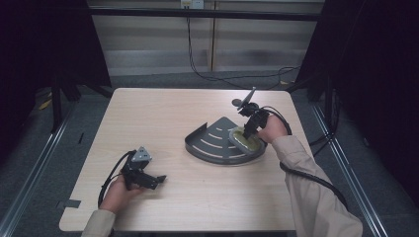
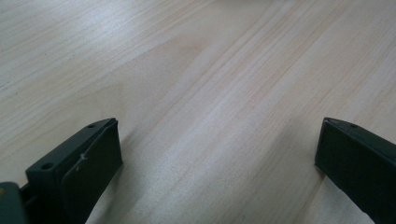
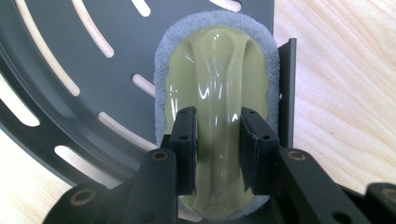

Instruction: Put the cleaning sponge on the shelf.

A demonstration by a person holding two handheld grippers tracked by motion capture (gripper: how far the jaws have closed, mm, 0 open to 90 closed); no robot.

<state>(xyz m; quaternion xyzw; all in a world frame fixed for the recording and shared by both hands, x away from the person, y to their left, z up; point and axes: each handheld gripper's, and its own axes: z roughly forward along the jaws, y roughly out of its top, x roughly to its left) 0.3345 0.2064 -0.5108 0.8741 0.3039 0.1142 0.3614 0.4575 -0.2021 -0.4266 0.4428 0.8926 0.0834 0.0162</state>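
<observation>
Jaws, right gripper (image 3: 218,149): closing on the raised yellow-green handle of the scrubbing pad (image 3: 217,100), one jaw at each side.
Jaws, left gripper (image 2: 215,163): standing wide apart, gripping nothing, lying low over bare worktop (image 2: 210,70).
Scrubbing pad: lying flat on the slotted dark tray (image 1: 217,143), against the tray's right wall.
Left gripper, from the tray: sitting well apart, toward the worktop's near left.
</observation>
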